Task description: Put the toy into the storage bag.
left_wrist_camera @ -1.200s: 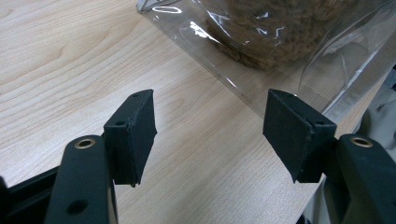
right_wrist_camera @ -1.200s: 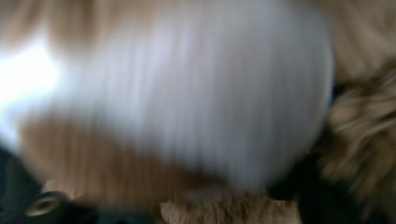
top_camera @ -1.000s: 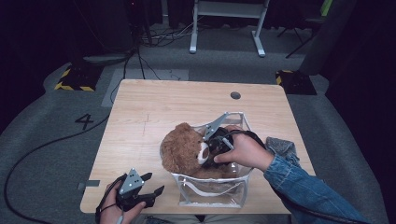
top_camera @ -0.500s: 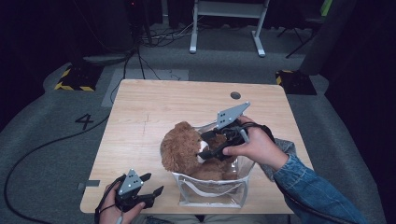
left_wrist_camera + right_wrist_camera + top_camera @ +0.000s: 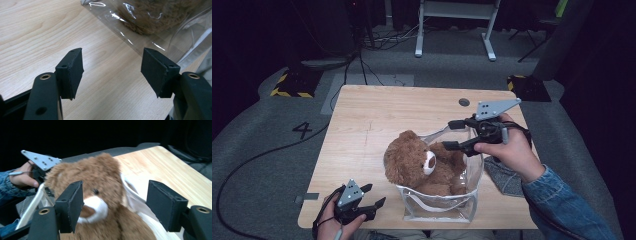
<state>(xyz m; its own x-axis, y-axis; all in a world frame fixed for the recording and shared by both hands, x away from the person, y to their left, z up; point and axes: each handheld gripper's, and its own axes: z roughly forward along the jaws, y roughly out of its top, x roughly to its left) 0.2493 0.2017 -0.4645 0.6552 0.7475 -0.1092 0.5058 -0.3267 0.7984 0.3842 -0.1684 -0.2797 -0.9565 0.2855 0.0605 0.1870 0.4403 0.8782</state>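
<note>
A brown teddy bear (image 5: 419,165) sits in a clear plastic bag (image 5: 439,207) with white handles near the table's front edge, its head leaning over the bag's left rim. My right gripper (image 5: 450,135) hovers above the bag's far right side, open; its jaws have just been opening and nothing is between them. In the right gripper view the bear (image 5: 100,185) lies beyond the spread jaws of the right gripper (image 5: 115,202). My left gripper (image 5: 375,195) rests open at the front left. Its jaws frame bare wood in the left gripper view, where the left gripper (image 5: 112,67) faces the bag (image 5: 150,37).
A grey cloth (image 5: 504,177) lies on the wooden table (image 5: 377,115) right of the bag, under the right forearm. A small round hole (image 5: 464,102) sits near the table's far right. The floor around is dark, with cables and a white stand behind.
The right gripper has lifted up out of the bag and away from the bear, toward the far right. The left gripper has stayed where it was.
</note>
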